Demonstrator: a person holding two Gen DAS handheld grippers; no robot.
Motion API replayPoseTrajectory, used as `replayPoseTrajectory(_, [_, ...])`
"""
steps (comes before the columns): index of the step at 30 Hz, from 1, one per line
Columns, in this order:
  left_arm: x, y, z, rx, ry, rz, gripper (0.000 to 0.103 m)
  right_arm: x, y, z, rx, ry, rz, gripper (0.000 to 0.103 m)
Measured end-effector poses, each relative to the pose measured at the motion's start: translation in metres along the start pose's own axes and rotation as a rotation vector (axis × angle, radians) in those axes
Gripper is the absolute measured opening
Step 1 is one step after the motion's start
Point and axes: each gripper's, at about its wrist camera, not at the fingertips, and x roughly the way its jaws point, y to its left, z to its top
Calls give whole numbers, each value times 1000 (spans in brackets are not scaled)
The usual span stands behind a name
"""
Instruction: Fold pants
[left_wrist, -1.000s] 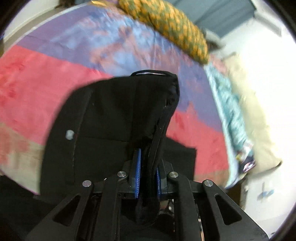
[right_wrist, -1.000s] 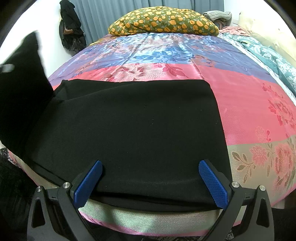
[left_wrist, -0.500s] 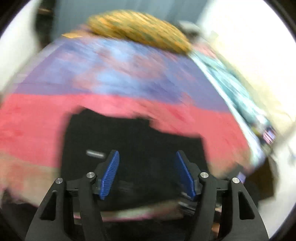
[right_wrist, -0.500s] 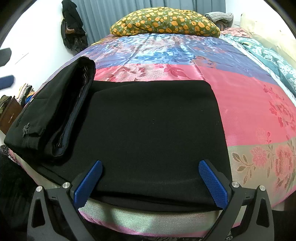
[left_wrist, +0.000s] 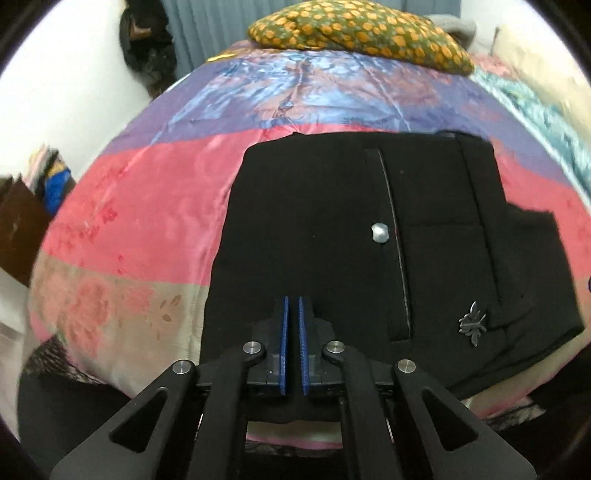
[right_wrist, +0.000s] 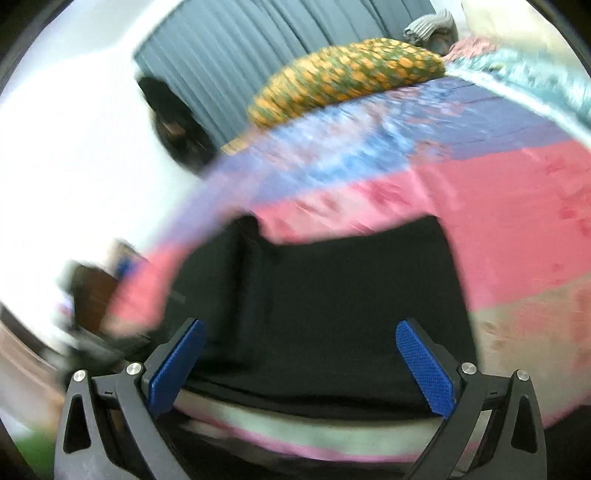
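Note:
Black pants (left_wrist: 314, 221) lie folded flat on the bedspread (left_wrist: 147, 206), back pocket side up, with a silver button (left_wrist: 379, 232) and a small metal emblem (left_wrist: 472, 323) showing. My left gripper (left_wrist: 291, 301) hovers over the near edge of the pants. Its jaws are closing, the blue pads nearly touch, and no cloth is between them. In the blurred right wrist view the pants (right_wrist: 332, 295) lie just ahead. My right gripper (right_wrist: 299, 328) stands wide open over their near edge, holding nothing.
An orange-and-green patterned pillow (left_wrist: 362, 33) lies at the head of the bed. A teal blanket (left_wrist: 535, 110) runs along the right side. Dark clothes (left_wrist: 147, 55) hang on the wall at the left, and brown furniture (left_wrist: 18, 229) stands beside the bed.
The left gripper let go of the waist end it held up, opened, then closed empty. The pants now lie folded flat. The right gripper rose and tilted, staying open.

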Motion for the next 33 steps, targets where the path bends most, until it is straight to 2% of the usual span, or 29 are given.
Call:
replayPoseTrajectory(2, [-2, 9, -5, -29, -14, -45, 3, 14, -4, 14, 94, 59, 180, 102])
replayPoseTrajectory(4, [-4, 12, -8, -46, -31, -81, 3, 37, -9, 23, 174, 143, 266, 102])
replayPoseTrajectory(6, [2, 14, -6, -62, -40, -113, 4, 68, -10, 29, 230, 246, 336, 95])
replayPoseTrajectory(8, [1, 18, -7, -87, -43, -145, 5, 95, -10, 30, 244, 326, 328, 84])
replayPoseTrajectory(10, [2, 22, -9, -108, -44, -169, 5, 114, -8, 29, 239, 372, 308, 81])
replayPoseTrajectory(16, [4, 22, -8, -107, -54, -182, 6, 149, 0, 26, 243, 453, 299, 80])
replayPoseTrajectory(19, [5, 23, -8, -110, -55, -187, 6, 160, 10, 26, 250, 477, 357, 79])
replayPoseTrajectory(23, [7, 27, -8, -128, -55, -199, 7, 161, 17, 29, 265, 445, 449, 80])
replayPoseTrajectory(25, [7, 26, -8, -131, -57, -203, 7, 160, 16, 26, 265, 454, 434, 79])
replayPoseTrajectory(27, [7, 24, -8, -119, -61, -193, 7, 160, 25, 22, 203, 493, 358, 79])
replayPoseTrajectory(30, [6, 22, -8, -108, -64, -183, 7, 171, 56, 14, 36, 547, 216, 65])
replayPoseTrajectory(32, [-1, 27, -5, -135, -65, -160, 8, 172, 64, 15, 16, 537, 188, 46])
replayPoseTrajectory(33, [-14, 39, -4, -196, -104, -116, 9, 171, 64, 16, 32, 527, 203, 40])
